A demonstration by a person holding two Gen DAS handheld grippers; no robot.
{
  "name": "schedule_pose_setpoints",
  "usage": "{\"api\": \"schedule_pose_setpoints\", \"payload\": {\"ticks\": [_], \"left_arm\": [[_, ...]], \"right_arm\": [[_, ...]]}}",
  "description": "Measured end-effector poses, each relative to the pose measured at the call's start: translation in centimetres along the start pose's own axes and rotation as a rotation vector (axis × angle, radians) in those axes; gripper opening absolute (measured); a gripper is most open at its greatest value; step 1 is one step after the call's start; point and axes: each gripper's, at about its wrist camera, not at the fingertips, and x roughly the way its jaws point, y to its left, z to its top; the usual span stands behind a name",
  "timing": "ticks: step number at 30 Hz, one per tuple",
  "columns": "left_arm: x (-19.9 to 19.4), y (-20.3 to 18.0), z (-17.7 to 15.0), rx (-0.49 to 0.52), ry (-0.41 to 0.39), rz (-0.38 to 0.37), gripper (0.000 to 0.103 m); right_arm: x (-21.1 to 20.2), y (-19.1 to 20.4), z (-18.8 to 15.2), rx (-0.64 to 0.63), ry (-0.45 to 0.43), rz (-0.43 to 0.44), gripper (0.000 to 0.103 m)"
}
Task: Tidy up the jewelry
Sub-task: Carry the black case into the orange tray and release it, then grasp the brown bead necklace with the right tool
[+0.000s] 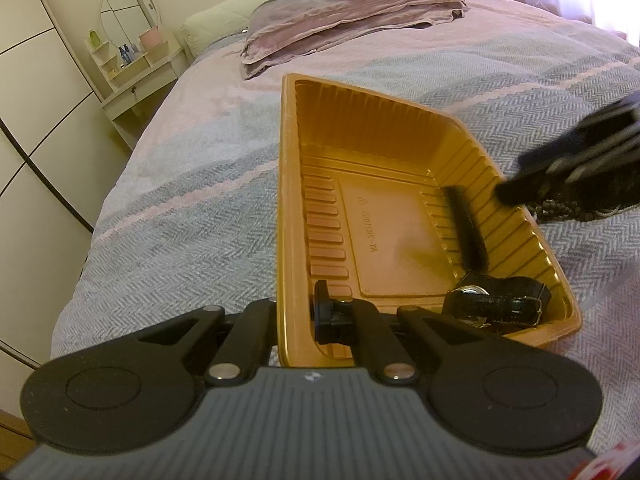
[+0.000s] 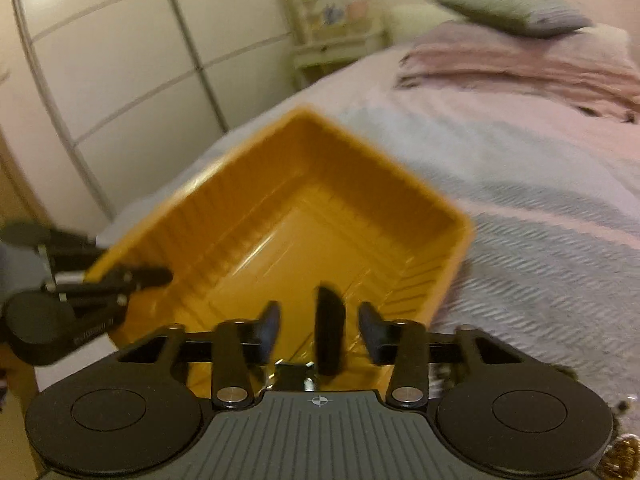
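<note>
Left wrist view is showing the left gripper (image 1: 296, 316) pinching the near-left rim of an orange plastic tray (image 1: 288, 200), one finger inside the wall and one outside, pressed together on the thin plastic. That tray is sitting on a bed (image 1: 180, 208) covered with a striped herringbone blanket. Inside it, at the near-right corner, a black wristwatch (image 1: 496, 304) is lying coiled, and a black strap-like piece (image 1: 466, 228) is leaning along the right wall.

Right wrist view, blurred, is showing the right gripper (image 2: 320, 330) hanging over the tray's near edge with its fingers spread; a dark upright piece is showing between them, and neither pad is visibly pressing on it, so it is looking released rather than held. Something braided and dark (image 1: 560, 210) is lying on the blanket just right of the tray, beneath that gripper, probably jewelry not yet put away.

Risk, as I am judging it: the tray is light and resting on soft bedding, so a knock from the right gripper against the rim could be tipping it or flexing the pinched wall, sliding the watch out; a loose piece could also be landing outside on the blanket
</note>
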Motion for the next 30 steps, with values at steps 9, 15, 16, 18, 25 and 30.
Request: {"api": "schedule_pose_setpoints", "payload": {"ticks": [9, 15, 16, 18, 25, 30], "left_arm": [[0.0, 0.1, 0.0, -0.006, -0.004, -0.001, 0.002], [-0.1, -0.1, 0.1, -0.003, -0.004, 0.005, 0.002], [-0.1, -0.1, 0.1, -0.002, -0.005, 0.005, 0.002], [-0.1, -0.2, 0.1, -0.002, -0.004, 0.008, 0.002], [-0.2, -0.3, 0.1, 0.004, -0.001, 0.012, 0.002], [-0.1, -0.3, 0.2, 0.006, 0.002, 0.013, 0.002]], "right_arm": [[-10.0, -8.7, -3.2, 0.097, -0.123, -0.267, 0.047], [-14.1, -14.5, -7.3, 0.201, -0.104, -0.415, 0.047], [-14.4, -15.0, -7.8, 0.204, -0.093, -0.425, 0.047], [-14.3, -15.6, -8.9, 0.198, -0.056, -0.435, 0.047], [-11.9, -15.1, -11.1, 0.115, 0.029, -0.411, 0.044], [-9.8, -12.9, -11.8, -0.081, 0.109, -0.381, 0.033]]}}
